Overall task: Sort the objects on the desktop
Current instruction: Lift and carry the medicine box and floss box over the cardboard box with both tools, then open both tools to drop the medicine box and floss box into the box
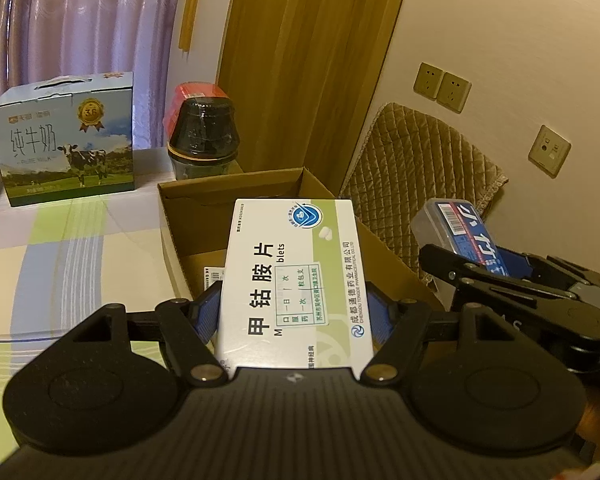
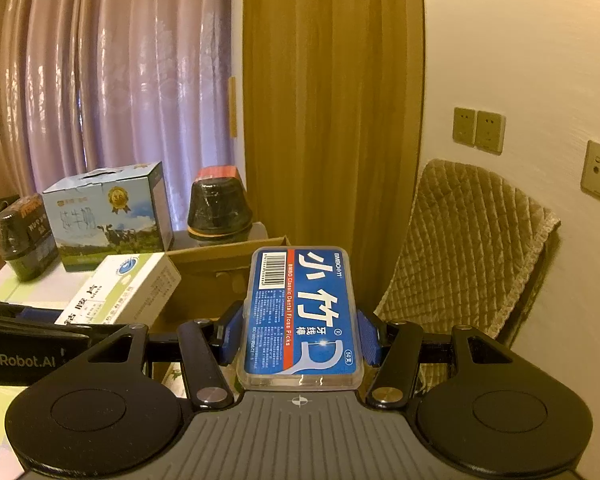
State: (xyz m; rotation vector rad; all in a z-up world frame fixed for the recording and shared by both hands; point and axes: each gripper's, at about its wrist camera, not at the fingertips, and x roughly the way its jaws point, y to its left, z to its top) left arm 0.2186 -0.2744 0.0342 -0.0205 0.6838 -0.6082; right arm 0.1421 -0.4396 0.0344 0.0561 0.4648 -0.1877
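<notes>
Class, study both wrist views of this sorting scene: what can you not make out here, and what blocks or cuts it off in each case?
- Floor of the cardboard box: left wrist view, mostly hidden behind the medicine box held by the left gripper.
- Small label inside the cardboard box: cut off by the medicine box, print too small.
- Fine print on the floss pick case in the right gripper: too small.
- Chair seat under the quilted cover: hidden by the right gripper.

We see a glossy white card medicine box [image 1: 296, 280], a clear smooth plastic floss case [image 2: 302, 316], a matt brown corrugated cardboard box [image 1: 192, 216] and a quilted cloth chair cover [image 2: 468, 248]
</notes>
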